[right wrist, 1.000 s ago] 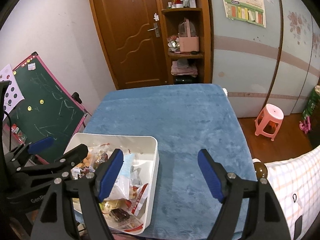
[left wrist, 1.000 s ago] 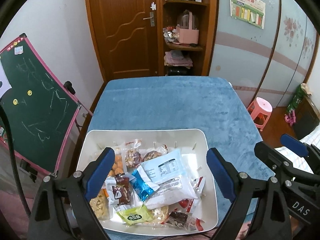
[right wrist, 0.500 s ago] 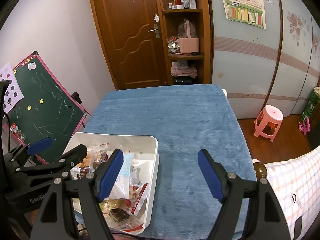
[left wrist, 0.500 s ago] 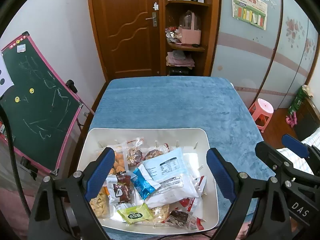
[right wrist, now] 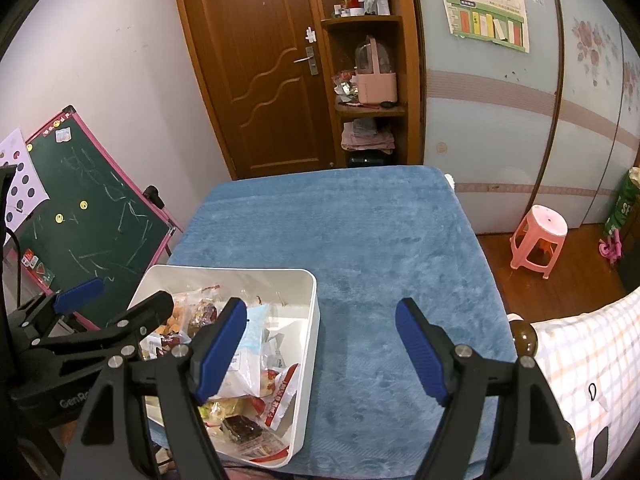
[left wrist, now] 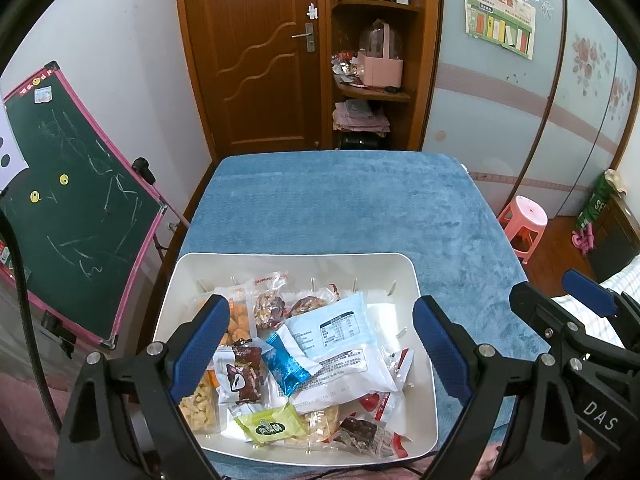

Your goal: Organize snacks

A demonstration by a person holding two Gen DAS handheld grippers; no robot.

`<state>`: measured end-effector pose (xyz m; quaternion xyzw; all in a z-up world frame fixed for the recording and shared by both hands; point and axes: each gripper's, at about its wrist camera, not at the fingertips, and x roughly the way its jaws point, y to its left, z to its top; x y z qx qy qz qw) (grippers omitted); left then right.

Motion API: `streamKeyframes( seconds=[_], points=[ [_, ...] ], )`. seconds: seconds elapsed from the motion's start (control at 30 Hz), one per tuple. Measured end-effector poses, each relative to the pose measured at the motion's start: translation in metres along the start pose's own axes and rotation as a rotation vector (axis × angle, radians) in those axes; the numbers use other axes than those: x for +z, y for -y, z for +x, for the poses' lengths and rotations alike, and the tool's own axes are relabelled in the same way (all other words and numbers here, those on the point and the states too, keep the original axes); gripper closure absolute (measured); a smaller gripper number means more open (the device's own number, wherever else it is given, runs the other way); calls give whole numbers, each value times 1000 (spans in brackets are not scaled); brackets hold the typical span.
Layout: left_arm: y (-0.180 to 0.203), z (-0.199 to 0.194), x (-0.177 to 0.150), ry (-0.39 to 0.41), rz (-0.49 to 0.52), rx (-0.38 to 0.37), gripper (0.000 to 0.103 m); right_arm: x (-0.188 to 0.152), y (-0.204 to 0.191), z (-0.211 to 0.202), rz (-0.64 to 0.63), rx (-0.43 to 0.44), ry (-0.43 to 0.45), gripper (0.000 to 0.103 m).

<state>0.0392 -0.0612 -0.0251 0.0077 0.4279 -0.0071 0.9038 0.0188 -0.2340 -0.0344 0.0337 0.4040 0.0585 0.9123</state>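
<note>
The left hand-held gripper [left wrist: 318, 344] is hovering with its blue-padded fingers spread wide, gripping nothing. Directly below and between them a white bin [left wrist: 294, 258] of snacks is sitting on the blue tabletop [left wrist: 340, 208]. In the bin, a large pale-blue and white packet [left wrist: 340, 344] is lying under the middle of the gap, a shiny blue wrapper [left wrist: 286, 362] is resting just to its left, and a small brown and white packet [left wrist: 240, 374] is lying near the left finger. A green packet [left wrist: 270, 424] is lying closer to the camera, and a clear bag of orange pieces [left wrist: 236, 322] is peeking out beyond the left finger.

The right hand-held gripper [right wrist: 320, 350] is also hanging wide and unloaded, its gap over bare blue cloth. The white bin [right wrist: 312, 300] is sitting to its left, partly behind its left finger, and the other gripper's black frame is reaching in from farther left.

Ahead of both, past the tabletop's far edge, a wooden door [left wrist: 248, 52] and a corner shelf [left wrist: 372, 92] are standing; a green chalkboard [left wrist: 68, 196] is leaning to the left, and a pink stool [right wrist: 540, 236] is standing to the right.
</note>
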Motion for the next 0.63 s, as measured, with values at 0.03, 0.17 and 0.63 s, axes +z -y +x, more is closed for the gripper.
streamKeyframes(
  seconds=[0.03, 0.17, 0.63],
  points=[
    [0, 0, 0, -1, 0, 0, 11, 0, 0, 0, 0, -1, 1, 25],
    [0, 0, 0, -3, -1, -2, 11, 0, 0, 0, 1, -6, 1, 25],
    [5, -1, 0, -7, -1, 0, 11, -2, 3, 5, 27, -4, -7, 25]
  ],
)
